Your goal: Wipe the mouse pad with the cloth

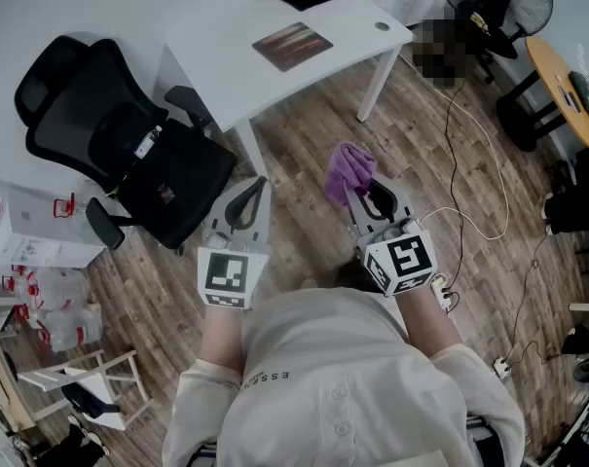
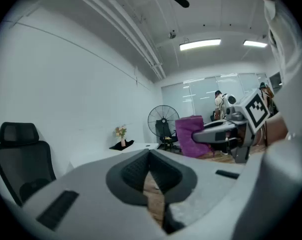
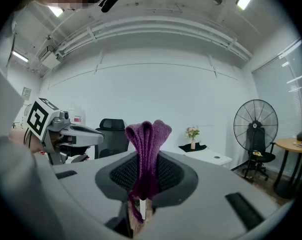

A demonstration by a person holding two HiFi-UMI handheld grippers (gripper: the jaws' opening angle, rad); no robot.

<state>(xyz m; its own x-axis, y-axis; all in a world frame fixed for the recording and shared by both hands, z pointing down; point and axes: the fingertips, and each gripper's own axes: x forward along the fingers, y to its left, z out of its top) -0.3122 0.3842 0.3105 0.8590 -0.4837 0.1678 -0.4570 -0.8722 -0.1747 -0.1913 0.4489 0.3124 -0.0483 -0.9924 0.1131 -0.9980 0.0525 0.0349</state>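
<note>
Right tongs: the right tongs (image 3: pixel 146 176) were pinched on the purple cloth (image 3: pixel 148 144). The cloth was gripped at its folded middle, so a bunch stood up past the tips, probably to give a soft wad to rub with.
Left tongs: the left tongs (image 2: pixel 150 159) were pressed together with nothing between them. In the head view they sat at centre frame (image 1: pixel 260 185), just left of the right tongs (image 1: pixel 357 195), and looked idle.
Cloth: in the head view the cloth (image 1: pixel 349 171) hung in the air over the wooden floor (image 1: pixel 304 154), well below the worktop in the frame and touching nothing else.
Mouse pad: the mouse pad (image 1: pixel 292 46) lay flat near the middle of the white worktop (image 1: pixel 216 61) in the upper centre of the frame, uncovered and well apart from both tongs.
Stage: the cloth was in hand but wiping had not begun.
Next move: the cloth would likely need carrying up-frame to the pad. The free tongs could steady the pad's edge.
</note>
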